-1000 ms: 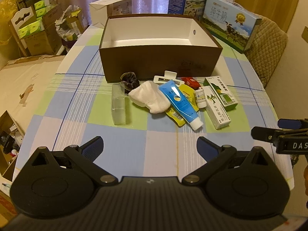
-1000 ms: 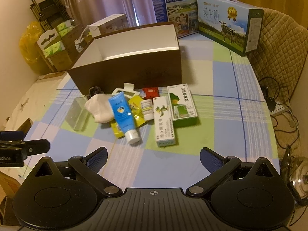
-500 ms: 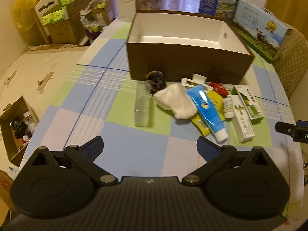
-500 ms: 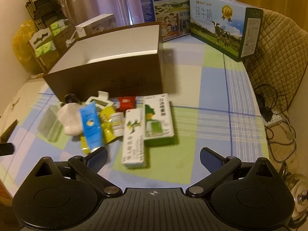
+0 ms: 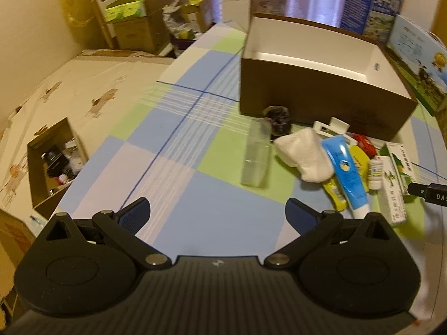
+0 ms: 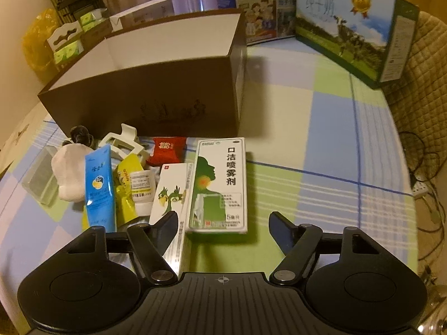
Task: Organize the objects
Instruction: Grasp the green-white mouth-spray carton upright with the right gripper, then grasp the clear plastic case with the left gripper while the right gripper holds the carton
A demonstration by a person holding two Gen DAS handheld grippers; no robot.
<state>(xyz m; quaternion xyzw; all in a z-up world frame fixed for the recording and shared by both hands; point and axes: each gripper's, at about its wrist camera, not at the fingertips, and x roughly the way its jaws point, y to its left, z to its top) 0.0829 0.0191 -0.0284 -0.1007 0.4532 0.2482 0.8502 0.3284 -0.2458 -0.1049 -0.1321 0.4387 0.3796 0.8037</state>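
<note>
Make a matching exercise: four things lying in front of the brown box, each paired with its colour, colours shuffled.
Things:
1. tube
2. sock
3. small packet
4. hair tie

Colours:
A. red
B. black
C. blue
D. white

Pairs: 1-C, 2-D, 3-A, 4-B

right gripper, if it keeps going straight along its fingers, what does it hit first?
Most likely the green-and-white spray box, lying flat just ahead of the right gripper, whose jaws are closing with nothing between them yet. Depth is hard to judge; the bird-print box sits by the left finger.
</note>
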